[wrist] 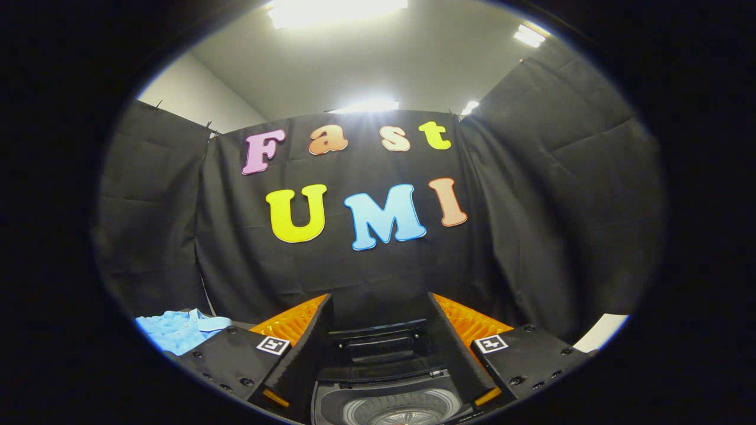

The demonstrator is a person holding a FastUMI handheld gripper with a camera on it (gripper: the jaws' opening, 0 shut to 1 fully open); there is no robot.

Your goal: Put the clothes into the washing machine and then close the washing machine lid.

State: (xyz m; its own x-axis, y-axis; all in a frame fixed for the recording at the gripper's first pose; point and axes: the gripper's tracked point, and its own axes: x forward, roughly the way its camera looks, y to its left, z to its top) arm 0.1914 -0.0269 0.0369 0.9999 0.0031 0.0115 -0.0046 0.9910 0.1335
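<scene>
1. Where the two fingers (307, 354) spread apart, nothing is held between them, and the gripper (381, 360) is seen wide open.
2. Between the fingers, the washing machine (387, 378) is seen from above with its lid (378, 342) raised at the back; the drum (401, 408) is cut off at the bottom, so whether anything lies inside cannot be told.
3. The machine's sides are hidden behind the fingers, and only the top rim around the opening can be made out.
4. To the left of the left finger, a blue shirt (177, 330) is seen lying flat, partly cut off; the surface under it is hard to make out.
5. To the right of the right finger, a small pale patch (602, 332) is seen, but it cannot be identified.
6. Beyond the machine, open room is left up to the black cloth wall (531, 236), above which a ceiling with lights (336, 9) is seen.
</scene>
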